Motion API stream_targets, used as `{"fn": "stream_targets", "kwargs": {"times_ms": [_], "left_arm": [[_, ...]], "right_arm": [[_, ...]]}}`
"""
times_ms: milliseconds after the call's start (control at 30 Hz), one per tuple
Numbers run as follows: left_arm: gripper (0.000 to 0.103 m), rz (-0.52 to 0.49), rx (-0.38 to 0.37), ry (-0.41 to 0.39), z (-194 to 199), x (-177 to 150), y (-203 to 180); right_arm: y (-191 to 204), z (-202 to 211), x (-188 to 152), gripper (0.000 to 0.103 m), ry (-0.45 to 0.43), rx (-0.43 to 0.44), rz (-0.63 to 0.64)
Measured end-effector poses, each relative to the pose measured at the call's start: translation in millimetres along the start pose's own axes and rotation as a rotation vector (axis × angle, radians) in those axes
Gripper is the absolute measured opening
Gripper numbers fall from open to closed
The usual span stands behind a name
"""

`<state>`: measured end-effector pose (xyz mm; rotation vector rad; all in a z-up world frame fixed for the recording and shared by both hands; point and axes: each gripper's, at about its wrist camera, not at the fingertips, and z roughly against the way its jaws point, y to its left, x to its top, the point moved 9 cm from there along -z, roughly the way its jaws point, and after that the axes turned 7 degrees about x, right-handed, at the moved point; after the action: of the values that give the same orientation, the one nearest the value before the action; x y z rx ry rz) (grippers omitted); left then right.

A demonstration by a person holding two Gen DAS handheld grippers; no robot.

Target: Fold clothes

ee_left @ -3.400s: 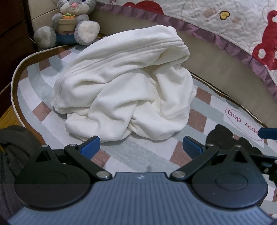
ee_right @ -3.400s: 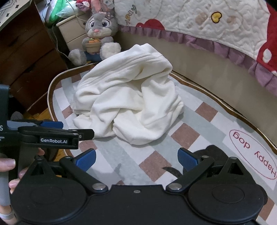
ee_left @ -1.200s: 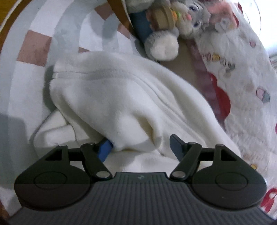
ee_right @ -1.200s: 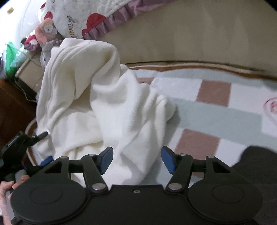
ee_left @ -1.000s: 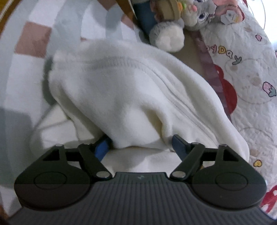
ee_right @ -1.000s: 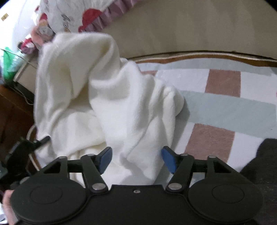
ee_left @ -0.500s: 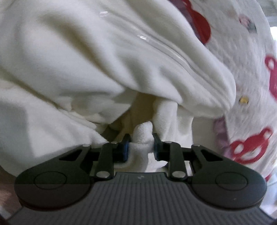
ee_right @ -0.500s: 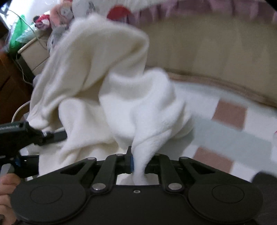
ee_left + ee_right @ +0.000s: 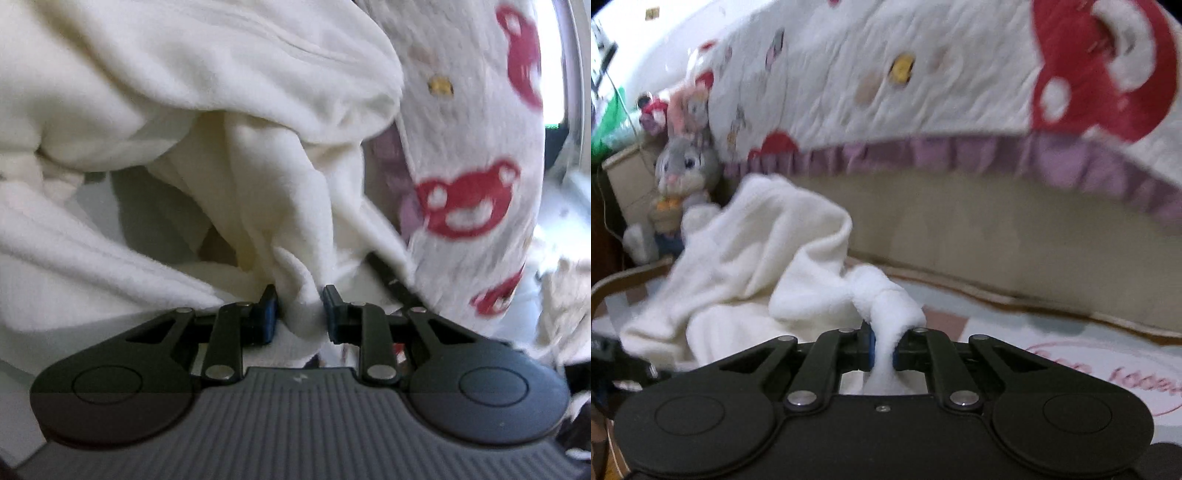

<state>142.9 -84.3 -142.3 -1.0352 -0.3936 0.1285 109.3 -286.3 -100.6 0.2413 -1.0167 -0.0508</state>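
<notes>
A cream fleece garment (image 9: 746,266) hangs bunched between two grippers above a checked rug (image 9: 1015,325), its far folds trailing down to the rug near a plush rabbit (image 9: 679,177). The left gripper (image 9: 300,310) is nearly closed, pinching a thick fold. The right gripper (image 9: 884,347) is clamped tight on a twisted end. A quilt (image 9: 923,74) with red bears fills the far side. Motion blur softens the edges; the garment's overall shape cannot be made out.

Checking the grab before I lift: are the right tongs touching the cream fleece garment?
Touching. The right wrist view shows the right tongs shut on a bunched fold of the cream fleece garment, fabric squeezed between both blue pads.
</notes>
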Motion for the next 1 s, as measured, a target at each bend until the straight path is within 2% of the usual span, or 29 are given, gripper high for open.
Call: {"fn": "stream_targets", "kwargs": {"times_ms": [133,333,400,467,533,633,767,800,833,900,1000], "left_arm": [[0.024,-0.094,-0.050,0.053,-6,-29,-41],[0.025,-0.234,-0.120,0.135,-17,-74,-101],[0.024,-0.265,-0.088,0.176,-45,-102,-117],[0.025,-0.297,-0.055,0.217,-71,-131,-133],[0.023,-0.325,-0.019,0.257,-98,-158,-146],[0.022,-0.307,0.084,0.336,-140,-184,-115],[0.023,-0.347,0.221,0.399,-169,-195,-78],[0.022,-0.365,0.246,0.402,-173,-195,-74],[0.022,-0.367,0.250,0.408,-173,-197,-72],[0.022,-0.369,0.254,0.420,-173,-200,-70],[0.022,-0.331,0.221,0.435,-158,-203,-70]], "right_arm": [[-22,37,13,0.007,-0.057,-0.038,0.017],[-63,116,58,0.006,-0.227,-0.157,-0.005],[-79,144,72,0.006,-0.274,-0.193,-0.016],[-102,157,70,0.006,-0.241,-0.237,-0.030],[-134,158,47,0.007,-0.142,-0.297,-0.076],[-183,156,-15,0.014,-0.021,-0.362,-0.272],[-200,179,-97,0.020,-0.019,-0.404,-0.487],[-195,185,-111,0.029,-0.037,-0.396,-0.497],[-187,188,-125,0.038,-0.042,-0.383,-0.510],[-171,194,-152,0.042,-0.051,-0.356,-0.536],[-151,199,-186,0.051,-0.059,-0.311,-0.586]]}}
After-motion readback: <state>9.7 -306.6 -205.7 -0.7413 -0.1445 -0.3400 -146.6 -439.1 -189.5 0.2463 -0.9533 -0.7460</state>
